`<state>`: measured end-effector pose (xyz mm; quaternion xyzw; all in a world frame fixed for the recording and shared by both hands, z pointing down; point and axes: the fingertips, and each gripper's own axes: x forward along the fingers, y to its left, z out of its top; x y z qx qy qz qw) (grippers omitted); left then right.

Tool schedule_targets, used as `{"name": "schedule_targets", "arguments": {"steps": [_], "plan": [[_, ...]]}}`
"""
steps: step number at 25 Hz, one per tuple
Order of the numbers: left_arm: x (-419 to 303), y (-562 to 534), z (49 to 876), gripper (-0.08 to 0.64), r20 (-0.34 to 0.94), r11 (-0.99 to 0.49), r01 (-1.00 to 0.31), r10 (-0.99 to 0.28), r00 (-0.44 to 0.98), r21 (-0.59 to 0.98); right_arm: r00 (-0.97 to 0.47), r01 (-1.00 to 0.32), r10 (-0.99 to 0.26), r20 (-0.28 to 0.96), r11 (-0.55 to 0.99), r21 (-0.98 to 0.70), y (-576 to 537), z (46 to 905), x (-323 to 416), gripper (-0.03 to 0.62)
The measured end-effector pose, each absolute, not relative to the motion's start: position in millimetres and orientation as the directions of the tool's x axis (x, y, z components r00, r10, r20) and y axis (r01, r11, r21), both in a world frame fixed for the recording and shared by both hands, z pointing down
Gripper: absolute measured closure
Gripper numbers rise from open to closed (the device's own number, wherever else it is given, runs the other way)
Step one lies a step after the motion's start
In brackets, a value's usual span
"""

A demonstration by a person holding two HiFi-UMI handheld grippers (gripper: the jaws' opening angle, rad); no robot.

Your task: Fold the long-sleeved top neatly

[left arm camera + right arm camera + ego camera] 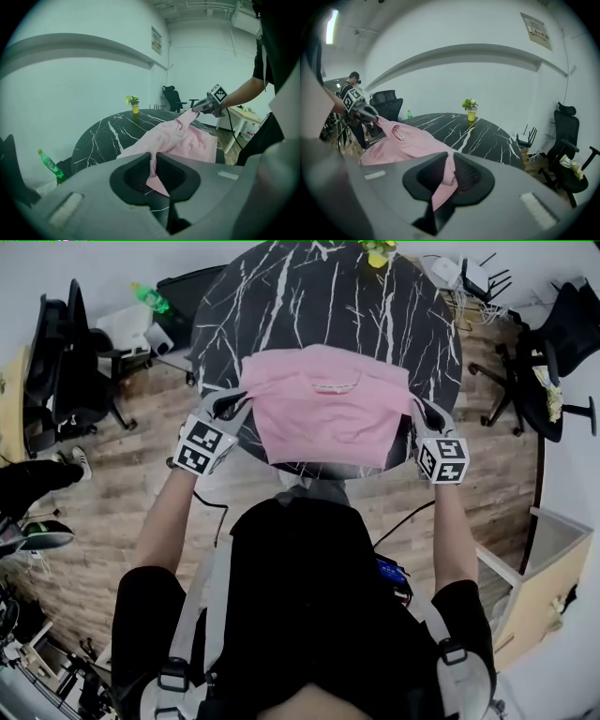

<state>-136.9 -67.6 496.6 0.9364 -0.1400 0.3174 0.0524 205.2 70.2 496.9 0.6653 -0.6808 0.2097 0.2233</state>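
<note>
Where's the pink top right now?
Head view: pink top spread over the near edge of the black marble table, its left side clamped in the left gripper, its right side in the right gripper.

The top (323, 404) lies at the near edge of the table (281, 296), between the left gripper (242, 401) and the right gripper (414, 409).

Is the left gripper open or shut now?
Shut: the left gripper pinches the pink top between its closed jaws.
</note>
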Motion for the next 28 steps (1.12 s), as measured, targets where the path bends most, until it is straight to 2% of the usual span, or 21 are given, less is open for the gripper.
{"name": "schedule_targets", "arguments": {"steps": [9, 18, 21, 23, 25, 28], "plan": [[-167, -19, 525, 0.517, 0.655, -0.965, -0.254, -0.151, 0.741, 0.064, -0.033, -0.999, -0.791, 0.611, 0.022, -0.026, 124, 511, 187, 0.545], [-178, 17, 584, 0.5, 0.745, -0.979, -0.19, -0.073, 0.663, 0.072, -0.026, -1.0, -0.7, 0.714, 0.011, -0.025, 159, 565, 175, 0.542], [-174, 22, 587, 0.471, 0.752, -0.982, -0.175, -0.065, 0.656, 0.068, -0.04, -0.996, -0.662, 0.749, 0.082, 0.019, 164, 576, 165, 0.521], [-172, 21, 583, 0.44, 0.747, -0.983, -0.172, -0.07, 0.661, 0.06, -0.067, -0.987, -0.639, 0.766, 0.155, 0.043, 167, 576, 156, 0.482], [-166, 18, 572, 0.419, 0.729, -0.983, -0.173, -0.08, 0.679, 0.053, -0.093, -0.974, -0.64, 0.763, 0.218, 0.063, 164, 567, 148, 0.445], [-150, 12, 554, 0.41, 0.695, -0.986, -0.161, -0.081, 0.715, 0.051, -0.127, -0.954, -0.656, 0.744, 0.286, 0.09, 150, 550, 138, 0.428]]}}
